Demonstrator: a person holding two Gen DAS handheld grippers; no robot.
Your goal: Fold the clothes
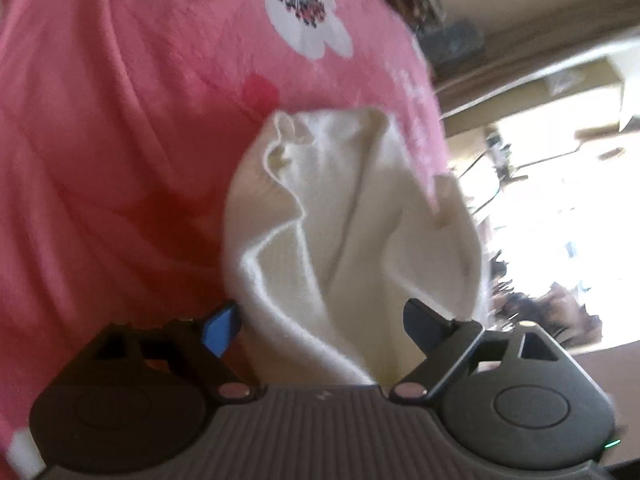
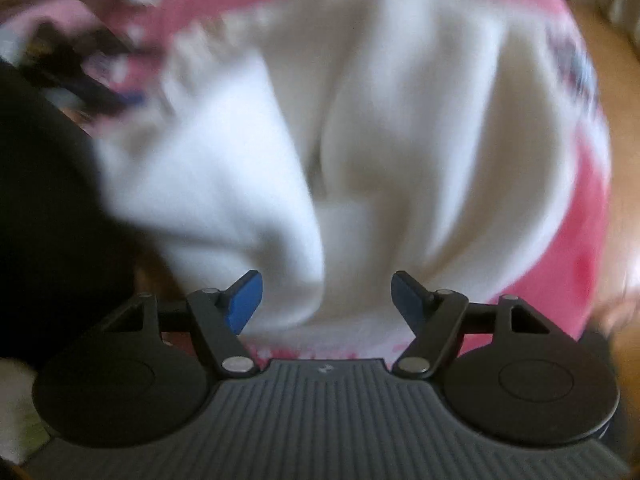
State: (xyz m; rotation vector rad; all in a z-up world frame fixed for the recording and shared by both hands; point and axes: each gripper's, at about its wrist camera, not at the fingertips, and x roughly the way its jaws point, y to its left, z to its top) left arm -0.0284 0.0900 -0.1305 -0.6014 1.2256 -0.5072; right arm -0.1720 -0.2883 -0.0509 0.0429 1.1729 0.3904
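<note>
Left wrist view: crumpled white knit garment (image 1: 340, 216) on pink floral blanket (image 1: 120, 120), unfolded; left gripper (image 1: 320, 326) and right gripper (image 2: 323, 300) both spread, gripping nothing.

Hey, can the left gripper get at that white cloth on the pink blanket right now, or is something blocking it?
Probably yes. The left gripper has its jaws wide apart, and the white cloth lies bunched directly ahead of them on the pink blanket, with nothing visible over it. The pads do not appear to press on it.

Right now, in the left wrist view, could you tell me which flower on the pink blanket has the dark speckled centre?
The big white flower at the top of the pink blanket; the flowers near the right edge are only faint, pale prints.
</note>
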